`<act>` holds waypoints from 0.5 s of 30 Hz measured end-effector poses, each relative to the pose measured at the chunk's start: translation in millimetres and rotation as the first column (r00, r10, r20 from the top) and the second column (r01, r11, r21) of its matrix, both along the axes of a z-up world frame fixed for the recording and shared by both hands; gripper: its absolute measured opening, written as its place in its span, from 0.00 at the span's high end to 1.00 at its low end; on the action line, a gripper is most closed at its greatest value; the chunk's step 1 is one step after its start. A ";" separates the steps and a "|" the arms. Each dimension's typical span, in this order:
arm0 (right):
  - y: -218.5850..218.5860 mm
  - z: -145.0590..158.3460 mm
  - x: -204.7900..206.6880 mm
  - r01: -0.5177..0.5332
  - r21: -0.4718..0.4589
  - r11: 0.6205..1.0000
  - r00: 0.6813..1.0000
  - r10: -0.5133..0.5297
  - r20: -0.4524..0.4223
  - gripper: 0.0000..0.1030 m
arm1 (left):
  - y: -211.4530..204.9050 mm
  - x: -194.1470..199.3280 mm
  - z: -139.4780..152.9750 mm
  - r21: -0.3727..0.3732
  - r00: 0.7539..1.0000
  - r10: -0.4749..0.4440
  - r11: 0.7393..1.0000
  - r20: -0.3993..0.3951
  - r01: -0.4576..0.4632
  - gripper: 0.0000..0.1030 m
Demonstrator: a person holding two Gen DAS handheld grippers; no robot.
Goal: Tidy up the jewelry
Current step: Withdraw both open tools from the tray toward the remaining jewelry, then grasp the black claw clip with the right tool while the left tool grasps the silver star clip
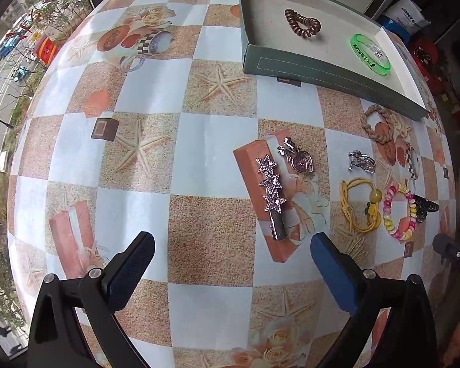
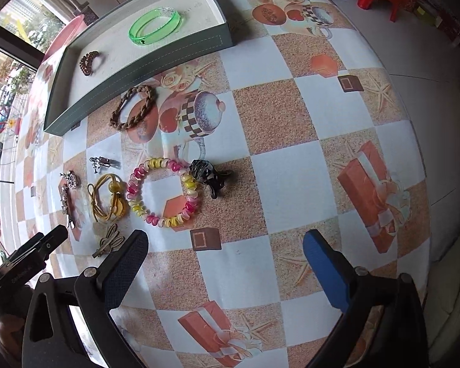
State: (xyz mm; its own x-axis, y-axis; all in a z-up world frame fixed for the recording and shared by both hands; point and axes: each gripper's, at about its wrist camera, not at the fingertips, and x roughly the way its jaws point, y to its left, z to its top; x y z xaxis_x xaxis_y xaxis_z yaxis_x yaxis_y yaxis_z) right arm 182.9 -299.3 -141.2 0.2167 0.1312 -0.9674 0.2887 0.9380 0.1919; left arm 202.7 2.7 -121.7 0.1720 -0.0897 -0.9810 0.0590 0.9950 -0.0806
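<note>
- Left wrist view: the left gripper (image 1: 233, 245) has its fingers spread wide with nothing between them, pointing down at the table (image 1: 199, 141). The star hair clip (image 1: 273, 197) lies just ahead of the right-hand fingertip, slightly inside it; the heart pendant (image 1: 302, 161) sits just beyond the clip. Judging by this, the step in hand is picking the next loose piece, probably this clip. The next move calls for shifting the gripper so the clip falls between the fingers.
- Only this view shows the clip's three stars clearly.
- Right wrist view: the right gripper (image 2: 225, 242) is likewise spread and empty. The pink-and-yellow coil bracelet (image 2: 164, 191) lies just ahead of the left-hand fingertip, touching the black claw clip (image 2: 210, 178).
- This view alone shows a small bow-shaped piece (image 2: 109, 242) beside the left-hand fingertip.
- The tray (image 2: 138, 70), far ahead, already holds the green bangle (image 2: 155, 27) and the brown coil tie (image 2: 89, 61).
</note>
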 end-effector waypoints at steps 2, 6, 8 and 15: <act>1.1 1.2 6.8 -0.013 0.004 1.000 1.000 0.013 0.008 0.11 | -3.4 5.5 -2.8 0.007 1.000 -0.011 1.000 -0.006 0.011 0.04; 3.0 2.3 19.3 -0.029 0.016 0.999 0.999 0.029 0.023 0.16 | -9.3 14.3 -6.7 0.015 1.000 -0.014 1.000 -0.005 0.014 0.04; 5.9 0.8 26.9 -0.032 0.015 0.999 0.999 0.032 0.023 0.22 | -12.9 19.5 -8.6 0.017 1.000 -0.015 1.000 -0.003 0.015 0.04; 0.4 -5.4 34.3 -0.014 0.031 0.999 1.000 0.014 0.013 0.42 | -38.8 29.3 -17.1 0.043 0.999 -0.032 0.999 0.007 0.032 0.11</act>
State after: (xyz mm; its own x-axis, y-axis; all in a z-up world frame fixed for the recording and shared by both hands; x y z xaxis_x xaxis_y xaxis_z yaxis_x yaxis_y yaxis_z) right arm 217.2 -298.9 -146.7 0.2274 0.1639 -0.9599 0.2730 0.9355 0.2244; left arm 232.1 -36.1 -138.8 0.1776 -0.0533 -0.9827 0.0912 0.9951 -0.0375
